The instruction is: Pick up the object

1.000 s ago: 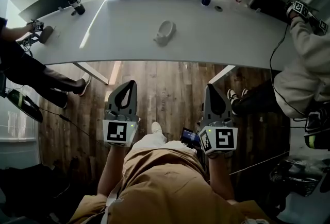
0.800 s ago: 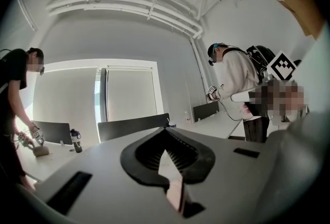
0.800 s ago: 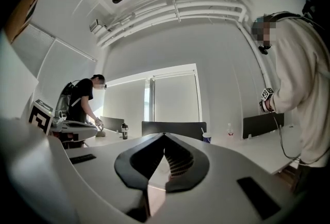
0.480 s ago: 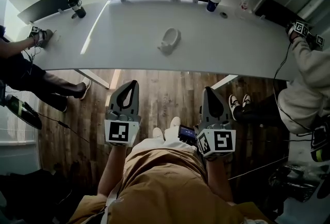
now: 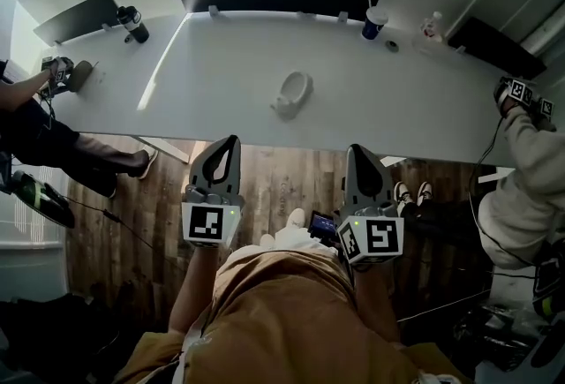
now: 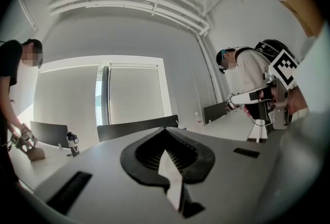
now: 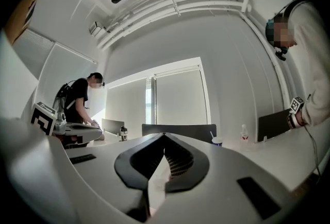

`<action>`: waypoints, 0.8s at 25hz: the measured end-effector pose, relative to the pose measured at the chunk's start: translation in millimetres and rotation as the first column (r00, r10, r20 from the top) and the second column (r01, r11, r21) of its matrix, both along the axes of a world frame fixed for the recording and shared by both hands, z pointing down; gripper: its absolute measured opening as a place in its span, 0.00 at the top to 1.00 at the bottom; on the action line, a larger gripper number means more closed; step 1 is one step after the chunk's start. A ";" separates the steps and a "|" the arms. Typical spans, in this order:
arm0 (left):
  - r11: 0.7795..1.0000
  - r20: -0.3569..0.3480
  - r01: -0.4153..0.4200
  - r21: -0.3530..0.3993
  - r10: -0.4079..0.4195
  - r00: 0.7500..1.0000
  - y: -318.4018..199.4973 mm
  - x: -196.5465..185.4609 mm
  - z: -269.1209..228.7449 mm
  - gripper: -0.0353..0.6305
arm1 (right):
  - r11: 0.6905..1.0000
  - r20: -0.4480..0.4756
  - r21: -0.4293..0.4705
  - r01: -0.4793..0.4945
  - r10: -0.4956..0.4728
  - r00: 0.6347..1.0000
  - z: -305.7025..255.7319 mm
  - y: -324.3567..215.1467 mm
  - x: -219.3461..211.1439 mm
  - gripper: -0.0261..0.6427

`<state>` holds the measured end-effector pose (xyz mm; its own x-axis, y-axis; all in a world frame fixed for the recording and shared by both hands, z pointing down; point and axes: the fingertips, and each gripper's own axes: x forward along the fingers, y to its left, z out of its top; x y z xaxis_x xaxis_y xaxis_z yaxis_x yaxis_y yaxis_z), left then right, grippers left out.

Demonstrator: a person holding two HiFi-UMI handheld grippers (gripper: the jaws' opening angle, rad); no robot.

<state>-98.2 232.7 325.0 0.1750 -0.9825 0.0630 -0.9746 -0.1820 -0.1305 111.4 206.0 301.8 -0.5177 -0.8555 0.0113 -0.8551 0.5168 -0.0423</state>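
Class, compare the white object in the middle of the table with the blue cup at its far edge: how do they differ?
Colour: the white object nearly matches the table; the blue cup is dark with a pale top. Place: the object lies mid-table; the cup stands at the far edge. Shape: the object sits low; the cup is taller and upright. Both rest on the table, untouched.

The pale object at my twelve o'clock is too small to identify; the person at three o'clock is edge-cropped.
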 end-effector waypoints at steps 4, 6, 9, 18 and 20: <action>1.000 0.004 0.011 0.016 -0.011 1.000 -27.7 5.7 -9.2 0.94 | 1.000 0.002 0.013 0.015 -0.015 1.000 -7.4 -31.0 4.1 0.95; 1.000 0.007 0.021 0.014 -0.021 1.000 -38.0 8.7 -10.0 0.94 | 1.000 0.009 0.007 0.023 -0.023 1.000 -6.5 -43.3 8.0 0.95; 0.999 0.013 0.034 0.013 -0.034 0.999 -49.7 10.5 -9.3 0.94 | 1.000 0.011 -0.004 0.031 -0.031 0.999 -1.1 -58.4 11.7 0.95; 0.999 0.010 0.042 -0.013 -0.042 0.999 -93.0 -3.7 -1.0 0.94 | 0.999 0.019 -0.028 0.018 -0.018 1.000 6.8 -100.4 7.3 0.95; 1.000 0.012 0.030 -0.009 -0.030 0.999 -108.2 -5.0 0.0 0.94 | 0.999 0.021 -0.034 0.005 -0.004 1.000 9.5 -112.6 7.1 0.95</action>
<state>-103.2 124.5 325.0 0.1447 -0.9868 0.0735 -0.9780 -0.1538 -0.1407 118.5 93.4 311.3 -0.5216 -0.8527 0.0290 -0.8516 0.5184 -0.0777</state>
